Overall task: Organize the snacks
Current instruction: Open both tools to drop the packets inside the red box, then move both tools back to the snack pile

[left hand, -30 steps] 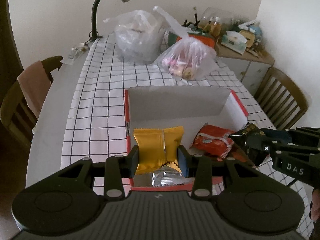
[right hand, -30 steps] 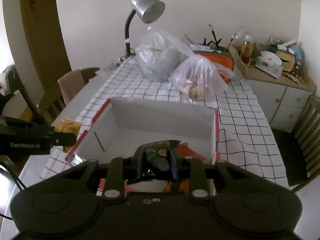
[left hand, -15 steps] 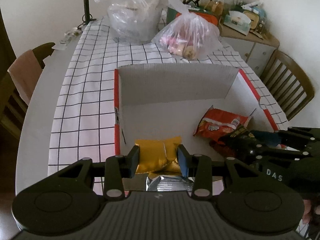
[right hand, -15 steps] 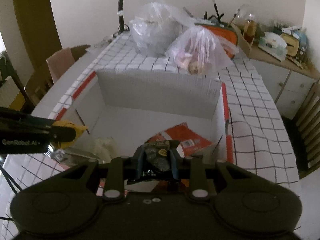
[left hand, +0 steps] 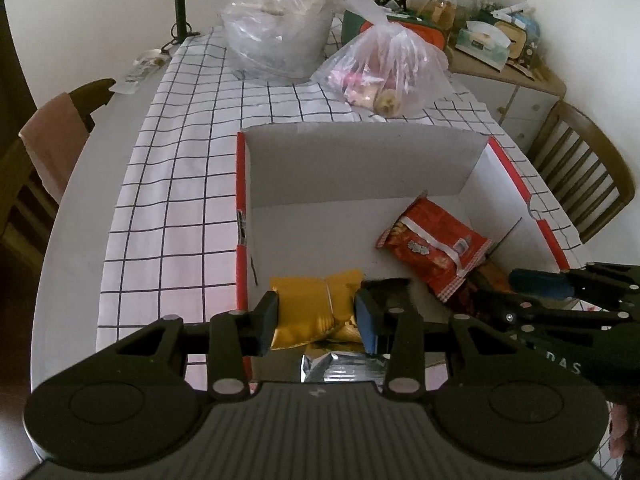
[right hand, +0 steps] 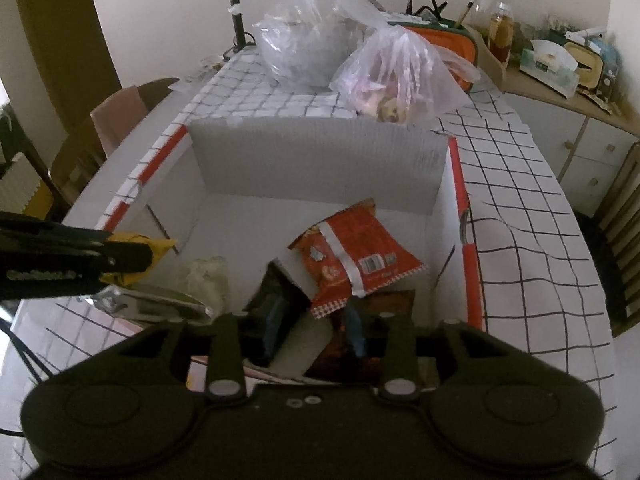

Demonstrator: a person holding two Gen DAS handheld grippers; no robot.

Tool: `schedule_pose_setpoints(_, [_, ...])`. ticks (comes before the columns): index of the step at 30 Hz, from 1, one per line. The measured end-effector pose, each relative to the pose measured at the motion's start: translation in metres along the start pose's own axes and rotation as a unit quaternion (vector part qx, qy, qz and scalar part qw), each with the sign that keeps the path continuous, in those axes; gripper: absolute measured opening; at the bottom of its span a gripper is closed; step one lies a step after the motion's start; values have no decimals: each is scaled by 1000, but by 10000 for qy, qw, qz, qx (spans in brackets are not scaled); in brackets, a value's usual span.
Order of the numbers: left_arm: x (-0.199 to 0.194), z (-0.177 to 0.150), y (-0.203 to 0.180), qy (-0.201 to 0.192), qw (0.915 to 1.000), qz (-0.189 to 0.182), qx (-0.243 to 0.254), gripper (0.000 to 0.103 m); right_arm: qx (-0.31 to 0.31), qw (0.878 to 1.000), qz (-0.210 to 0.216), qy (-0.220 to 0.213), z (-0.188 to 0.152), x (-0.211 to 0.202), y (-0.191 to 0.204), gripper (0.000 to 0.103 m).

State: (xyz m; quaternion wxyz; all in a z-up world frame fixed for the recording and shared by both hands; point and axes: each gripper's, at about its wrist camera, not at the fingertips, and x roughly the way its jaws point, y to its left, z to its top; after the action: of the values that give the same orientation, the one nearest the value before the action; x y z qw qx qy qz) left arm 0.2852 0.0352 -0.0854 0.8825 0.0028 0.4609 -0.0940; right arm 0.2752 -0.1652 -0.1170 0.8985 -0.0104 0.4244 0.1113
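The left gripper (left hand: 316, 316) is pinching a crinkled yellow foil snack packet (left hand: 314, 308) between its 2 blue-padded fingers (left hand: 266, 322), holding it just inside the near-left corner of the open white cardboard box with red-edged rims (left hand: 241, 216). Below the packet, a silvery foil pouch (left hand: 340, 366) lies against the box's near edge.

The right gripper (right hand: 314, 326) has its jaws spread with nothing between them, low over the near-right part of the box. Directly beneath lie a dark snack packet (right hand: 276, 288) on the left and a dark reddish-brown packet (right hand: 384, 304) on the right. Just beyond them, an orange-red crisp bag with a white stripe (right hand: 352, 256) rests tilted, its lower edge overlapping the dark packets. A pale crumpled packet (right hand: 208, 276) sits towards the near-left of the box floor.

Past the box's far wall, 2 clear plastic bags (left hand: 384, 64) stand on the black-and-white checked tablecloth (left hand: 180, 168) near the table's far edge.

The yellow packet looks ready for release. If the jaws part while it hangs so close to the left wall, it may catch on the rim or land atop the silvery pouch rather than flat on the floor. The right gripper, so low among loose packets, could snag the orange-red bag when lifting away.
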Motion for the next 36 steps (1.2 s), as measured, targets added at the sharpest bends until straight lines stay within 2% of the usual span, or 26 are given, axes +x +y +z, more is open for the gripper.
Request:
schedule_pose_setpoints(7, [-16, -3, 1, -139, 9999, -52, 48, 43, -16, 9997, 169, -200, 1, -22, 6, 50])
schedule_pose_setpoints(11, [-29, -6, 2, -294, 9995, -51, 50, 52, -40, 9992, 237, -321, 2, -35, 8, 58])
schedule_pose_setpoints(13, [-35, -7, 2, -353, 9993, -70, 37, 54, -60, 9988, 257, -401, 2, -42, 9, 64])
schedule_pose_setpoints(18, [-52, -14, 0, -526, 9985, -132, 79, 59, -105, 9981, 283, -528, -2, -58, 12, 67])
schedule_pose_setpoints(25, [-76, -28, -6, -740, 9970, -197, 99, 66, -198, 9964, 420, -715, -11, -82, 17, 80])
schedule_pose_setpoints(30, [-91, -41, -10, -883, 9958, -227, 119, 74, -252, 9955, 471, -778, -21, -96, 18, 86])
schedule_pose_setpoints(36, [-103, -58, -13, -933, 9953, -244, 109, 78, -285, 9944, 543, -856, -35, -110, 18, 94])
